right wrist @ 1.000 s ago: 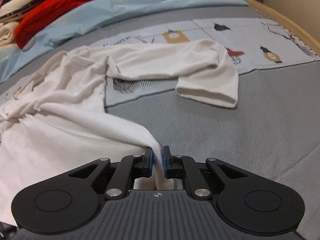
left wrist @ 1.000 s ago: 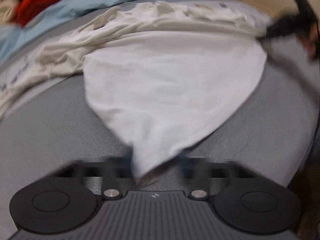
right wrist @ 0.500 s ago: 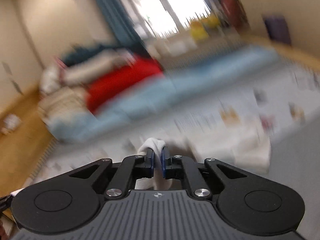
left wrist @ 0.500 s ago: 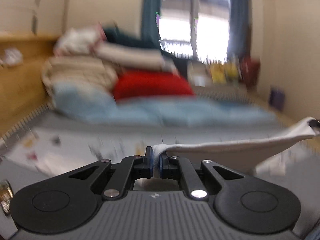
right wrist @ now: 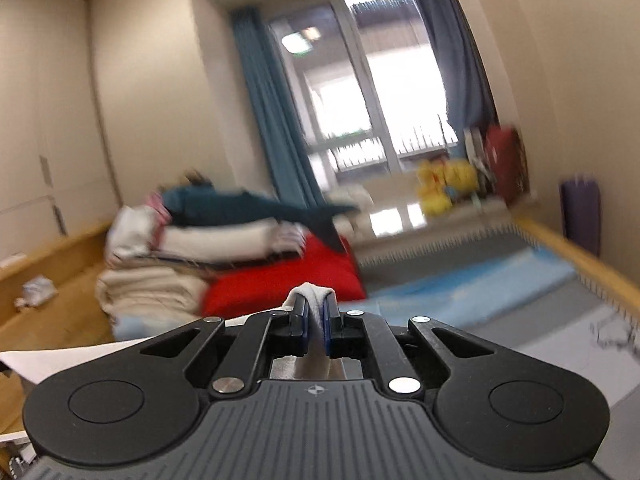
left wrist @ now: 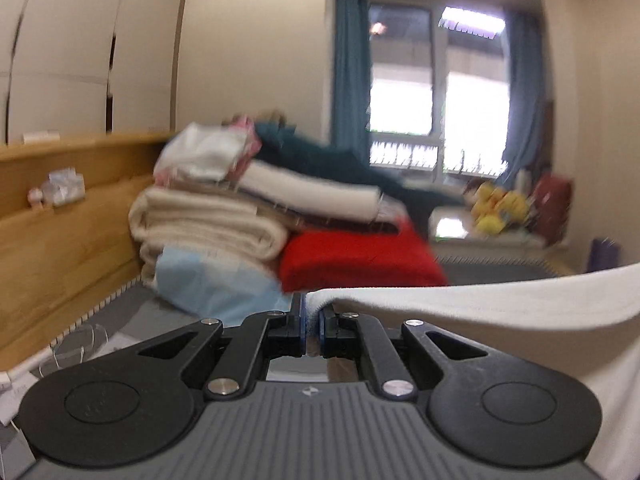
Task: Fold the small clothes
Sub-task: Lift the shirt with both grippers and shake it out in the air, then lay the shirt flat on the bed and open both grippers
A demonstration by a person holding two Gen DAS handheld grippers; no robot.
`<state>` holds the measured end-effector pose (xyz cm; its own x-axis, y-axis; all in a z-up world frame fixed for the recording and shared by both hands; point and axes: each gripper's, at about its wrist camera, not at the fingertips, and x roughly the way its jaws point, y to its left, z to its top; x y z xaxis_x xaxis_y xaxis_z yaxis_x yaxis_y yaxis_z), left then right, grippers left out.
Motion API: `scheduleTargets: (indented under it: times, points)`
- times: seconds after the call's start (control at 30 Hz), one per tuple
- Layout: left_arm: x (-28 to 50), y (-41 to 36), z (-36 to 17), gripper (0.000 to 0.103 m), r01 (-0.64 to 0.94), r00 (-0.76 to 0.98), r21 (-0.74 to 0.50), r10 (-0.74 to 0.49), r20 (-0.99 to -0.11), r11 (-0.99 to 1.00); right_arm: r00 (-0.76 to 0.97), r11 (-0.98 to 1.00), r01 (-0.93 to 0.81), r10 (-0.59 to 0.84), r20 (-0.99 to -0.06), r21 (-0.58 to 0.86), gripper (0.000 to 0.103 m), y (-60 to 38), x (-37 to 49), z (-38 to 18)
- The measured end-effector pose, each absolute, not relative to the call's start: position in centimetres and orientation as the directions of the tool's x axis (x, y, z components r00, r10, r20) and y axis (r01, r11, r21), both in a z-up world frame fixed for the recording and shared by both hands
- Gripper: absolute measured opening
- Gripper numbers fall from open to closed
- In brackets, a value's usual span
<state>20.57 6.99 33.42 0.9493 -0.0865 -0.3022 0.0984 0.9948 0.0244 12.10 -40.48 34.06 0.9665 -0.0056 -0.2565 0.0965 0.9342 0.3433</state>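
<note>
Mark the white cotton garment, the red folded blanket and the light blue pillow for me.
White cotton garment (left wrist: pixel 480 304): left wrist view, on the stretched top hem.
Red folded blanket (left wrist: pixel 356 260): left wrist view, on its front face.
Light blue pillow (left wrist: pixel 208 280): left wrist view, on its top side.

Cream walls (left wrist: pixel 256 60), bright window (left wrist: pixel 436 92) — blue curtains (right wrist: pixel 276 120), wooden headboard (left wrist: pixel 60 216).

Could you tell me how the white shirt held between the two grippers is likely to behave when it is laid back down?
Probably floppy: the white shirt sags between its pinched corners. Likely light, since thin fingers hold a bunched fold. It may wrinkle where it lands.
</note>
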Motion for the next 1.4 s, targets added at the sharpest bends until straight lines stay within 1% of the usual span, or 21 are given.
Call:
scheduleTargets:
  times: [0.07, 0.13, 0.2, 0.33, 0.37, 0.43, 0.5, 0.57, 0.63, 0.67, 0.77, 0.83, 0.87, 0.97, 1.07, 1.17, 1.33, 1.4]
  points:
    - [24.3, 6.1, 32.0, 0.006, 0.073, 0.938, -0.003, -0.07, -0.339, 0.997, 0.957, 0.917, 0.128, -0.014, -0.291, 0.378, 0.006, -40.9, 16.0, 31.9]
    - [27.2, 5.6, 31.9, 0.005, 0.057, 0.938, -0.026, -0.063, -0.341, 0.998, 0.955, 0.899, 0.158, -0.035, -0.293, 0.408, 0.006, -41.1, 18.9, 30.9]
    - [28.5, 4.8, 33.4, 0.006, 0.051, 0.955, -0.018, -0.054, -0.29, 0.999, 0.965, 0.891, 0.161, -0.052, -0.257, 0.425, 0.006, -41.4, 20.4, 31.9]
    - [27.9, 4.5, 37.1, 0.006, 0.065, 0.981, -0.032, -0.07, -0.181, 0.997, 0.986, 0.915, 0.141, -0.094, -0.14, 0.378, 0.006, -41.5, 19.9, 35.8]
    - [27.3, 4.4, 37.3, 0.006, 0.07, 0.984, -0.023, -0.073, -0.164, 0.997, 0.988, 0.921, 0.135, -0.097, -0.119, 0.365, 0.006, -41.6, 19.2, 36.4]
    - [26.4, 4.5, 36.2, 0.006, 0.08, 0.982, 0.0, -0.078, -0.169, 0.997, 0.991, 0.925, 0.117, -0.082, -0.11, 0.362, 0.006, -42.3, 17.4, 36.0]
    - [25.4, 4.5, 33.0, 0.006, 0.097, 0.97, 0.045, -0.085, -0.227, 0.994, 0.986, 0.928, 0.104, -0.05, -0.156, 0.358, 0.006, -42.5, 15.8, 33.7]
    - [24.5, 4.7, 28.0, 0.006, 0.12, 0.947, 0.087, -0.088, -0.31, 0.989, 0.971, 0.931, 0.104, -0.018, -0.24, 0.35, 0.006, -42.5, 14.6, 29.9]
    - [23.9, 4.7, 22.6, 0.006, 0.143, 0.91, 0.124, -0.081, -0.406, 0.982, 0.941, 0.934, 0.114, 0.006, -0.337, 0.337, 0.006, -42.3, 13.6, 24.4]
    - [23.5, 4.7, 19.2, 0.006, 0.161, 0.879, 0.135, -0.08, -0.471, 0.978, 0.921, 0.934, 0.131, 0.009, -0.389, 0.331, 0.006, -42.3, 13.1, 21.2]
    - [22.3, 5.0, 10.5, 0.006, 0.196, 0.778, 0.134, -0.071, -0.625, 0.971, 0.848, 0.92, 0.201, 0.008, -0.53, 0.336, 0.006, -41.9, 11.5, 12.3]
    - [21.0, 5.2, 5.7, 0.006, 0.215, 0.714, 0.145, -0.054, -0.698, 0.966, 0.786, 0.898, 0.264, 0.012, -0.618, 0.353, 0.006, -41.7, 9.9, 7.0]
    - [20.0, 5.6, 3.5, 0.006, 0.23, 0.691, 0.157, -0.048, -0.721, 0.961, 0.743, 0.888, 0.292, 0.022, -0.669, 0.355, 0.006, -41.7, 9.1, 4.3]
    - [17.4, 6.1, -0.9, 0.006, 0.271, 0.629, 0.19, -0.024, -0.777, 0.944, 0.656, 0.891, 0.327, 0.027, -0.754, 0.316, 0.006, -40.6, 6.8, -0.9]
    - [15.6, 7.2, -3.3, 0.006, 0.301, 0.592, 0.231, 0.009, -0.806, 0.925, 0.613, 0.896, 0.33, 0.036, -0.789, 0.297, 0.006, -39.5, 4.5, -3.2]
    - [14.2, 7.3, -4.4, 0.006, 0.338, 0.594, 0.293, 0.039, -0.804, 0.894, 0.605, 0.902, 0.321, 0.039, -0.795, 0.288, 0.006, -38.9, 3.3, -3.9]
    - [11.8, 8.2, -4.5, 0.006, 0.363, 0.577, 0.306, 0.046, -0.816, 0.88, 0.588, 0.922, 0.289, 0.043, -0.808, 0.259, 0.006, -37.9, 2.5, -3.5]
    - [10.7, 8.7, -4.9, 0.006, 0.378, 0.563, 0.3, 0.04, -0.826, 0.876, 0.578, 0.927, 0.282, 0.039, -0.815, 0.245, 0.006, -37.8, 0.9, -3.7]
